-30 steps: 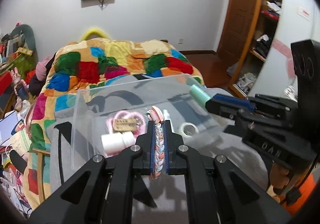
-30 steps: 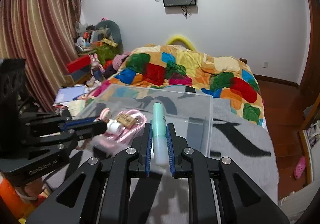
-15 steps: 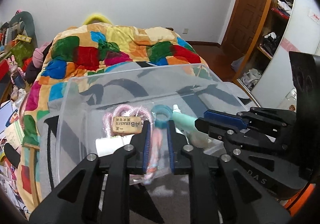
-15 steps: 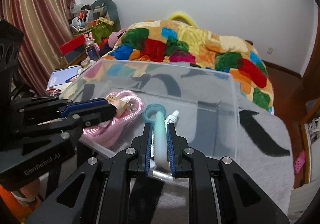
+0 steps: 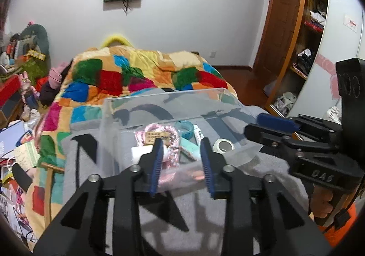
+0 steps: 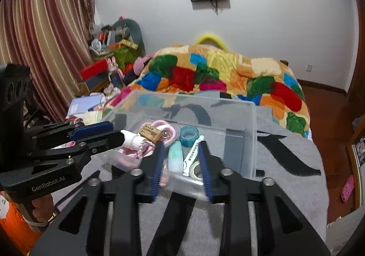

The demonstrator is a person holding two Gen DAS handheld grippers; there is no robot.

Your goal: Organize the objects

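A clear plastic box [image 5: 173, 102] [image 6: 249, 119] stands on a grey blanket. Inside lie a pink cord with a wooden tag [image 6: 149, 131], a blue tape ring [image 6: 189, 135], a mint tube [image 6: 175, 156], a white tube [image 6: 192, 155], a white tape roll [image 5: 224, 145] and a braided bracelet [image 5: 172, 156]. My left gripper [image 5: 182, 143] is open and empty just before the box's near wall. My right gripper [image 6: 181, 147] is open and empty over the near wall, above the mint tube. Each gripper also shows from the side in the other's view.
A bed with a patchwork quilt [image 5: 136, 75] lies behind the box. Cluttered shelves and papers [image 6: 109, 50] stand to the left by the curtain. A wardrobe [image 5: 305, 34] and wooden door are at the right. The grey blanket [image 6: 285, 164] spreads around the box.
The left gripper opened and let the braided bracelet drop into the box. The right gripper opened and left the mint tube in the box. Both have drawn back and up a little.
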